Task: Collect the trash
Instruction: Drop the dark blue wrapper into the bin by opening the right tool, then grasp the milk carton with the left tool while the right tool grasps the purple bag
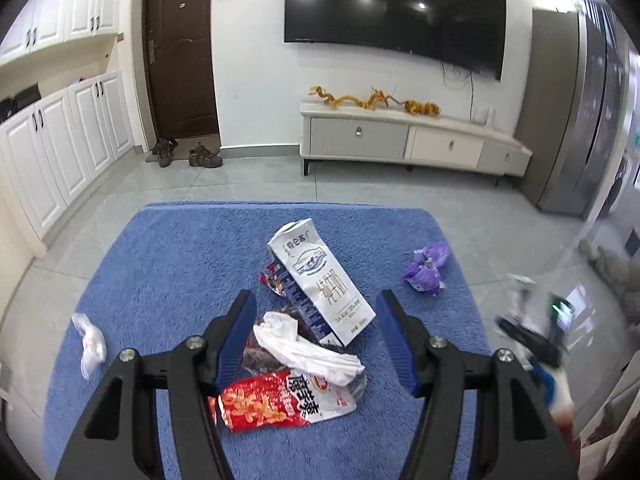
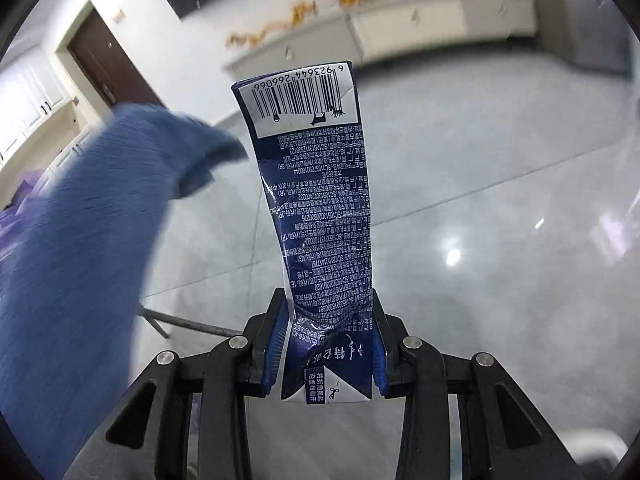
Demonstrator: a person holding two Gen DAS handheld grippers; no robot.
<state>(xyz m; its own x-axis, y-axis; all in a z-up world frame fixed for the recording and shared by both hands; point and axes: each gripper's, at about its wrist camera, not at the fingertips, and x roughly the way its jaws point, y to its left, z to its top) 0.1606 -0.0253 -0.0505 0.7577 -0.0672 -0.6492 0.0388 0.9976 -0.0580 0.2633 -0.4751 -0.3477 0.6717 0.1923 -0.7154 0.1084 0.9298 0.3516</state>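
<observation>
In the left wrist view, trash lies on a table covered by a blue cloth (image 1: 180, 264): a white and blue milk carton (image 1: 320, 284), a crumpled white tissue (image 1: 304, 344), a red snack wrapper (image 1: 280, 400), a dark wrapper (image 1: 276, 280), a purple wrapper (image 1: 426, 266) and a white plastic scrap (image 1: 90, 344). My left gripper (image 1: 316, 332) is open above the tissue and red wrapper. My right gripper (image 2: 330, 336) is shut on a flattened dark blue carton (image 2: 316, 184) held upright beside the cloth's corner (image 2: 80, 240). It shows blurred at the right of the left wrist view (image 1: 536, 344).
A white TV cabinet (image 1: 412, 144) with golden dragon figures stands under a wall TV (image 1: 392, 12). White cupboards (image 1: 52, 148), a brown door (image 1: 180, 52) with shoes (image 1: 204, 156), and a grey fridge (image 1: 576, 112) line the room. Grey tile floor (image 2: 480, 200) lies below the right gripper.
</observation>
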